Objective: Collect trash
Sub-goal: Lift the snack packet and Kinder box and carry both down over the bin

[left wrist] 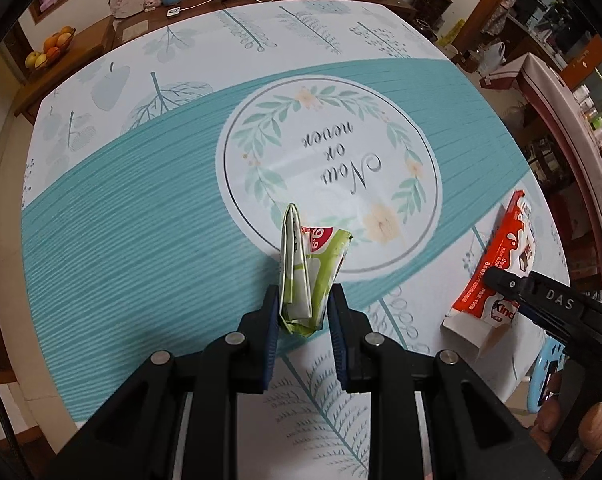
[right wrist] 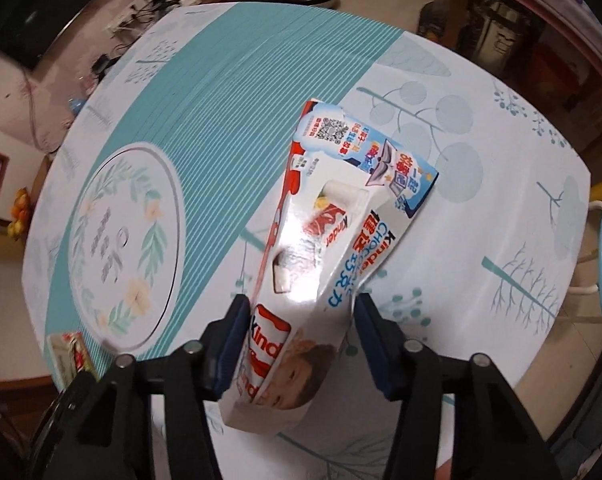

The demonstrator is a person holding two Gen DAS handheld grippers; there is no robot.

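Trash is in two pieces. Left gripper (left wrist: pixel 304 304) is clenched on a folded green wrapper (left wrist: pixel 309 268) that sticks out ahead along its fingers. Right gripper (right wrist: pixel 299 336) straddles a crushed chocolate box (right wrist: pixel 325 248), long axis running forward between the jaws; left pad touches, right pad stands just clear, above the surface (right wrist: pixel 481 208).

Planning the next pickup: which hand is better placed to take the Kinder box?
Right. The right gripper already straddles the Kinder box; the left gripper is shut on a folded green wrapper.
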